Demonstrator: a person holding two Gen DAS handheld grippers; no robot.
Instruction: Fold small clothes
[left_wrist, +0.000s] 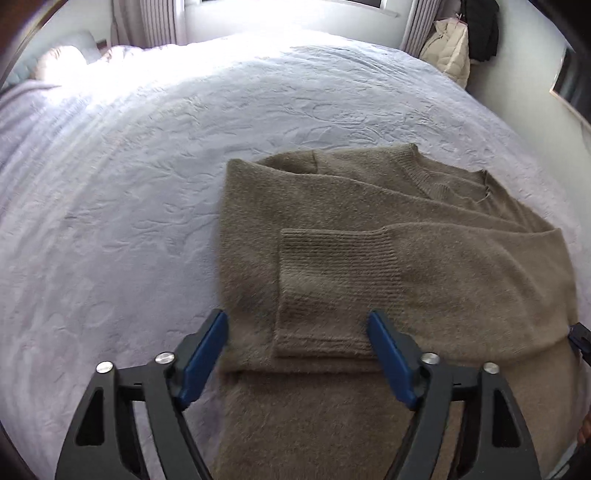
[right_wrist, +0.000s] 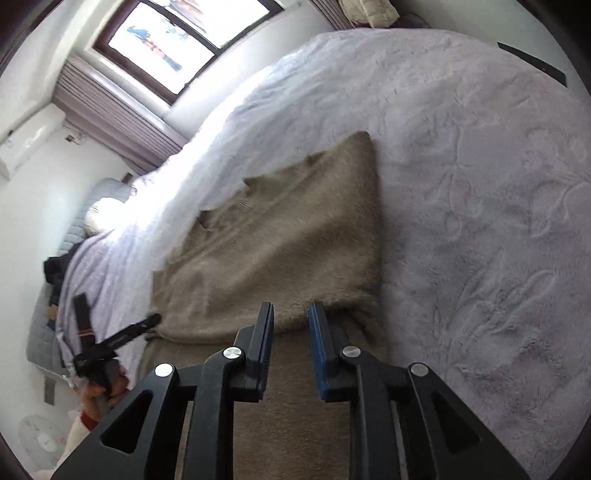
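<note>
A fuzzy tan-brown sweater (left_wrist: 369, 229) lies on the white bedspread, both sleeves folded across its chest, a ribbed cuff (left_wrist: 332, 280) on top. My left gripper (left_wrist: 297, 325) is open and empty, its blue pads straddling the cuff just above the sweater's lower part. In the right wrist view the same sweater (right_wrist: 288, 236) fills the middle. My right gripper (right_wrist: 291, 314) stands partly open over the sweater's near edge, nothing between its pads. The left gripper (right_wrist: 122, 336) shows at the left of that view.
The white embossed bedspread (left_wrist: 129, 184) covers the whole bed. Pillows (left_wrist: 62, 59) lie at the far left. Jackets (left_wrist: 461, 44) hang at the back right by the curtain. A window (right_wrist: 177, 37) and wall unit (right_wrist: 29, 144) are beyond the bed.
</note>
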